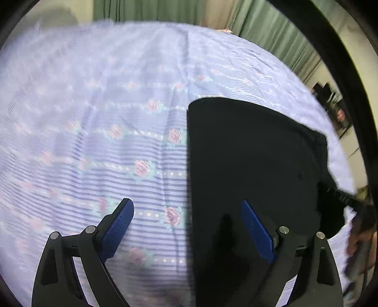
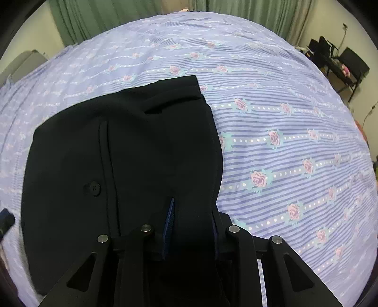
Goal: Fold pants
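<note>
Right tool [image 2: 192, 226] sits clamped on a bunched edge of the black pants [image 2: 122, 151], likely to carry a fold over. Left tool [image 1: 186, 226] hangs spread apart, empty, straddling the pants' straight left edge. Pants lie ahead on the bed [image 2: 295, 113]; plenty of bare sheet ahead and beside both tools.

Wide bed [image 2: 295, 99] under lilac striped sheet [image 1: 94, 106] with pink roses. Green curtains [image 2: 78, 21] along the far side, cream wall [image 2: 35, 30] beside them. Over at the right edge, black chairs [image 2: 349, 63], a desk, something pink on it.
</note>
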Motion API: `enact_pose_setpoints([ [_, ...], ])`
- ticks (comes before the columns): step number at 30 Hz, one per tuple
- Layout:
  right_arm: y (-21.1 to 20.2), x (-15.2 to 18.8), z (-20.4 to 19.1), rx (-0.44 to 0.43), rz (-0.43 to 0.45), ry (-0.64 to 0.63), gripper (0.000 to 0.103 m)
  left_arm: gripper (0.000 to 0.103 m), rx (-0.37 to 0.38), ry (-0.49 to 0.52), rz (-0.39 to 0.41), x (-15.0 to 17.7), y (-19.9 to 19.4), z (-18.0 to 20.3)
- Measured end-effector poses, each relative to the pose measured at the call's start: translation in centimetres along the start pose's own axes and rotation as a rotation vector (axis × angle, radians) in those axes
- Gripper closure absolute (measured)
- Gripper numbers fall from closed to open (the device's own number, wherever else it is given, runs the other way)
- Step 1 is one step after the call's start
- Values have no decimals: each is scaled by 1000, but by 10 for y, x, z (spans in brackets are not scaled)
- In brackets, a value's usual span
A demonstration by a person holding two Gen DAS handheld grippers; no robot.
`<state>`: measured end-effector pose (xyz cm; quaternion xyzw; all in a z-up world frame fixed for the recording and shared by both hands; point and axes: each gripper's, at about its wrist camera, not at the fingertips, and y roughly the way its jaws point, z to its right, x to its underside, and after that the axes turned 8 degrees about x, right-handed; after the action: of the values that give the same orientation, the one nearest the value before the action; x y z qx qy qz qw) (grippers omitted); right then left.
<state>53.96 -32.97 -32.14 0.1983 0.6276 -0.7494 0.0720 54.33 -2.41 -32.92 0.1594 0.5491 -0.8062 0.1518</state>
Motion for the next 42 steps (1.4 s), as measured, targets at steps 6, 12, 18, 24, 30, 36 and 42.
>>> enact_pose_setpoints([
  [6, 3, 0, -1, -2, 9, -20, 78, 31, 185, -47, -89, -16, 47, 3],
  [12, 6, 2, 1, -24, 14, -18, 78, 65, 333, -168, -112, -27, 61, 10],
  [18, 7, 2, 5, -49, 10, -6, 77, 68, 381, -22, -117, -32, 44, 40],
  [24, 19, -2, 13, -97, -31, 43, 76, 65, 278, -179, -223, -47, 105, 38],
  [30, -3, 0, 11, -93, -7, 56, 81, 88, 164, -77, -183, -54, 89, 89],
  [36, -78, 19, -5, -89, 98, -6, 87, 91, 144, -9, -127, -44, 37, 111],
  [42, -161, 69, -33, -123, 123, -86, 88, 91, 99, 48, -83, -11, -57, 108],
])
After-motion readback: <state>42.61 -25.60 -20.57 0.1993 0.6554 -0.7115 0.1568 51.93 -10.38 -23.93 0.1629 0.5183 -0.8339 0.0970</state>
